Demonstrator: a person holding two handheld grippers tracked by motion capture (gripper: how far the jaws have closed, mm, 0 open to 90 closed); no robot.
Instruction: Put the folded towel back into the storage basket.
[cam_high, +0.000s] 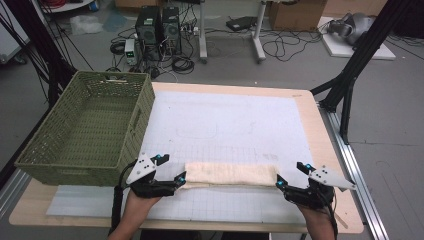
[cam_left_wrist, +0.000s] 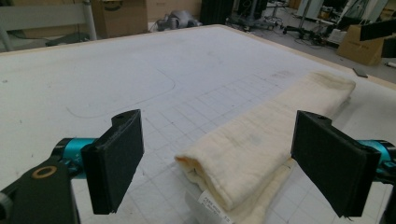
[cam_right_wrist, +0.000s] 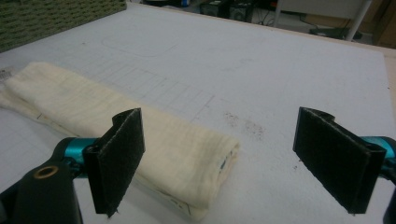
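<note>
The table (cam_high: 320, 150) carried a white gridded mat (cam_high: 225, 125), and on its left edge stood a green woven basket (cam_high: 75, 130), empty as far as could be seen. Near the front edge of the mat lay a cream folded towel (cam_high: 231, 174), a long narrow band. Its long axis ran left to right across the table, one short end toward each gripper.

The left gripper (cam_high: 170, 172) stood at the towel's left end, with jaws wide open and holding nothing; the layered end with a small label (cam_left_wrist: 212, 205) lay between them. The right gripper (cam_high: 291, 175) stood at the right end, also wide open and empty.

In my judgement the risk was a shallow grasp. If the jaws closed on the top layer alone, the fold could open when lifted. Uneven lifting of the two ends could also make the middle sag.
</note>
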